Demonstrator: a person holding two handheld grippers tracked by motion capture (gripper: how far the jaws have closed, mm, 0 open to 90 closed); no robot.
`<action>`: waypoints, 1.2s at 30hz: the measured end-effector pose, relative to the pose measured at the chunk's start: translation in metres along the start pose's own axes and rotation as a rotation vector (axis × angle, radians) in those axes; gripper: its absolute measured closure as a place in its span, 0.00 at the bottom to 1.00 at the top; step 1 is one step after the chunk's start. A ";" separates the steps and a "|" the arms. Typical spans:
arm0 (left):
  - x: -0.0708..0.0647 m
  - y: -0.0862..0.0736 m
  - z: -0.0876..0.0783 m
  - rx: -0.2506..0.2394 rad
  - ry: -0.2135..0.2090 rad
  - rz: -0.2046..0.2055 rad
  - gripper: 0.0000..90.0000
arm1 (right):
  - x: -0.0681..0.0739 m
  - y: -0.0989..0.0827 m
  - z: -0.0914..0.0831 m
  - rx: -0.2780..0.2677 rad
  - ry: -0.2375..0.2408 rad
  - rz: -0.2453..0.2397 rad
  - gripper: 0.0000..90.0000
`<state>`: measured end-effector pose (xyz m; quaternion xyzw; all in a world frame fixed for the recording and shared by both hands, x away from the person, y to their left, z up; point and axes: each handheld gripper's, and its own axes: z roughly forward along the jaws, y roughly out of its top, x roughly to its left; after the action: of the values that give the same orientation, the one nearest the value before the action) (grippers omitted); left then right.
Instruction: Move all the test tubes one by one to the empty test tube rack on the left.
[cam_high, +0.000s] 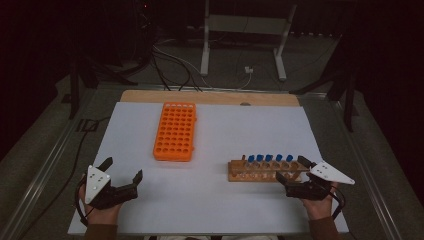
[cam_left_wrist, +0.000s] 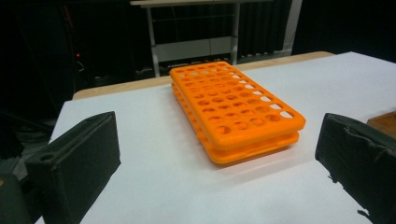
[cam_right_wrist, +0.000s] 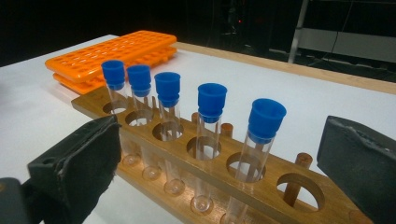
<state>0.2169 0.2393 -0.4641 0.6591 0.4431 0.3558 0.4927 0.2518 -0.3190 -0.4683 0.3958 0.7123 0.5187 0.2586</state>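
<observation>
Holding both tools low at the near edge of the white table, you've got each one lined up on its own rack. Your right gripper sits at the right end of the wooden test-tube rack, jaws spread wide with nothing between them; the right gripper view looks straight down the row, so the nearest blue-capped tube is the obvious first pick. Five capped tubes stand upright in the wooden rack, and the end hole closest to your right gripper is empty. That orientation makes sense: approaching from the end lets the jaws straddle one tube without knocking its neighbours. Your left gripper is also fully open and empty, well apart from the orange tube rack, which lies flat nearer the far side of the table, left of centre, with no tubes in the holes I can see. Left gripper view has that rack centred between the jaws, so I'd guess it's staged to steady the rack or take a hand-off. Looks like transfer hasn't started. Grip below the cap, lift straight up.
</observation>
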 end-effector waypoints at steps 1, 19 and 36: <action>0.001 0.000 0.000 -0.006 0.002 -0.009 0.01 | 0.000 0.000 0.000 -0.001 0.000 0.000 0.00; 0.003 -0.003 0.003 0.012 -0.012 -0.061 0.01 | -0.013 0.013 -0.004 0.059 -0.007 0.024 0.08; 0.001 -0.005 0.008 0.037 -0.031 -0.079 0.01 | -0.024 0.010 0.013 0.174 0.027 -0.045 0.80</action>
<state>0.2237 0.2381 -0.4711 0.6554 0.4676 0.3177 0.5009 0.2782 -0.3304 -0.4641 0.3938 0.7668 0.4542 0.2249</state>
